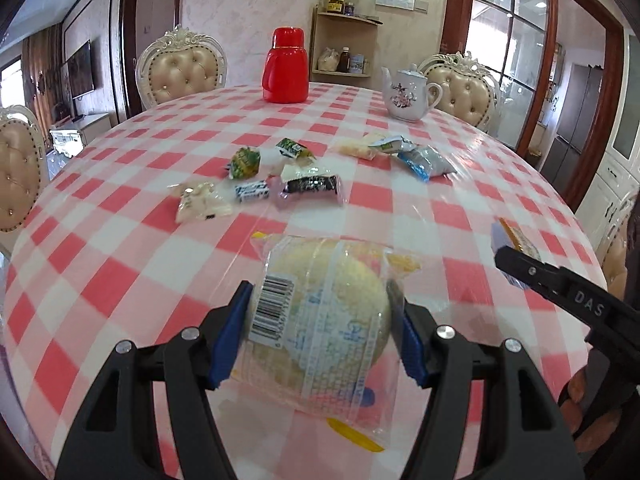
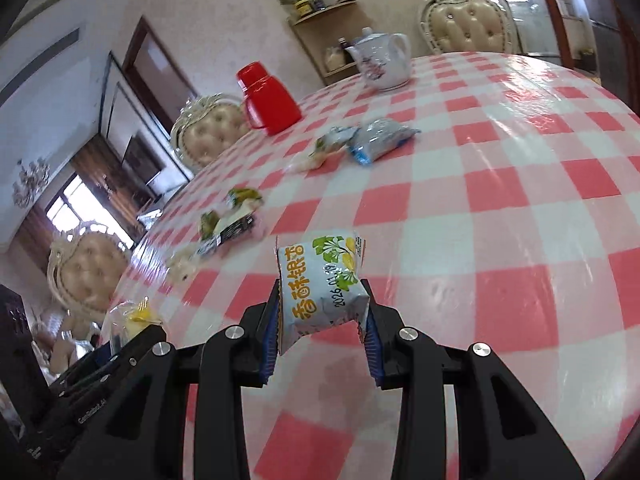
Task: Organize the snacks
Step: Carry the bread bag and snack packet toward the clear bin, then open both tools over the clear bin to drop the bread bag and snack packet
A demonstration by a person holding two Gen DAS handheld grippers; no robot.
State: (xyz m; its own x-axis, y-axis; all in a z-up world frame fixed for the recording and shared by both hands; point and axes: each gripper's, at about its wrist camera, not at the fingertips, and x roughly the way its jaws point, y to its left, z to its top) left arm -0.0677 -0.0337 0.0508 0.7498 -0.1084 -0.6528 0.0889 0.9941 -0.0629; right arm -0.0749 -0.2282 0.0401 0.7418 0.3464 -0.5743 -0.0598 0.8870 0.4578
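Carrying two packets at once, I have the left gripper [image 1: 320, 320] clamped on a round yellow cake in clear wrap [image 1: 320, 312] and the right gripper [image 2: 322, 324] pinched narrow on a small white ginkgo-print packet [image 2: 320, 284], both lifted above the checked tablecloth [image 1: 460, 208] on the near side of the red flask [image 1: 285, 66]. I judge the sorting only partly done: one loose cluster [image 1: 280, 176] lies nearer me than the red flask, another cluster with the blue packet [image 1: 424, 162] lies nearer the teapot [image 1: 408, 94], and I see no tray or box for them.
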